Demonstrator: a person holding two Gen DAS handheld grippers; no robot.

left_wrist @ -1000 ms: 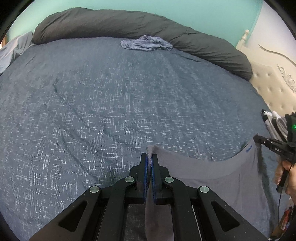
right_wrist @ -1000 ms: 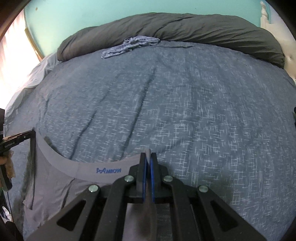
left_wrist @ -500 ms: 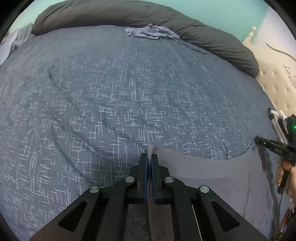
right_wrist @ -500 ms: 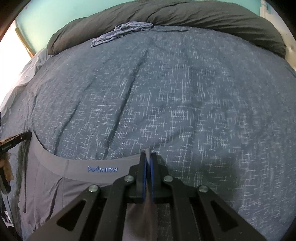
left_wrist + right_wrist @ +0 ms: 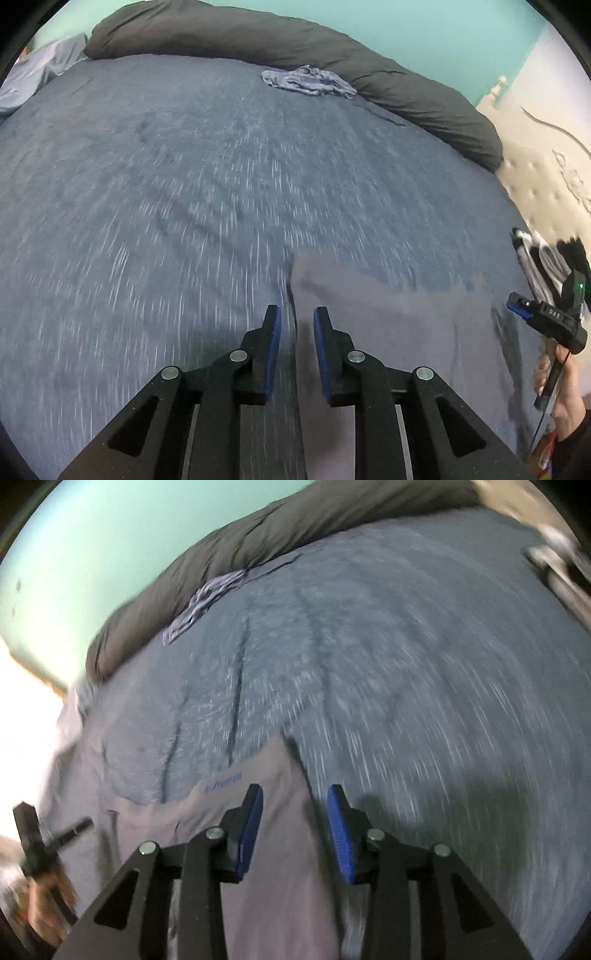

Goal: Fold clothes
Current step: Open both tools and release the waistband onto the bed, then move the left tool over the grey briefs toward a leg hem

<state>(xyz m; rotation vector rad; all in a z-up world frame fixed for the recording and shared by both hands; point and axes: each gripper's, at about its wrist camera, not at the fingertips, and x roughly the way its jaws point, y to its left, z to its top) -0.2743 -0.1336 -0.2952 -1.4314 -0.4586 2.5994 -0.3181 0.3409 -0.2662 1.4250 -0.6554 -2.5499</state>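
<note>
Nearest to me, my left gripper [image 5: 297, 317] has its jaws standing apart with a narrow gap, the blue pads holding nothing. The grey stretch-fabric underwear [image 5: 388, 332] lies flat on the bed just ahead of them, its near left edge running down between the two fingers. My right gripper [image 5: 294, 794] has its jaws spread wider, also holding nothing; in its view the same garment [image 5: 273, 834] lies below and to the left of the fingers, with the waistband's blue lettering [image 5: 223, 781] just beyond the left fingertip. That lettering is too blurred for me to read.

From the left wrist view I see my right gripper's black body out at the right edge of the garment, with a hand [image 5: 565, 384] around its handle. From the right wrist view, the black frame of my left gripper sits at the far left, blurred, with a hand [image 5: 40, 897] under it.

The garment rests on a dark blue bedspread with a white fleck pattern [image 5: 184, 192], which fills most of both views and is streaked with motion blur. Farther back, a crumpled blue-grey cloth [image 5: 308, 81] lies on the bedspread, against a long dark grey bolster-like roll of bedding [image 5: 277, 44]. Behind that is a mint-green wall [image 5: 424, 29], and to the right a cream tufted headboard [image 5: 543, 177].
</note>
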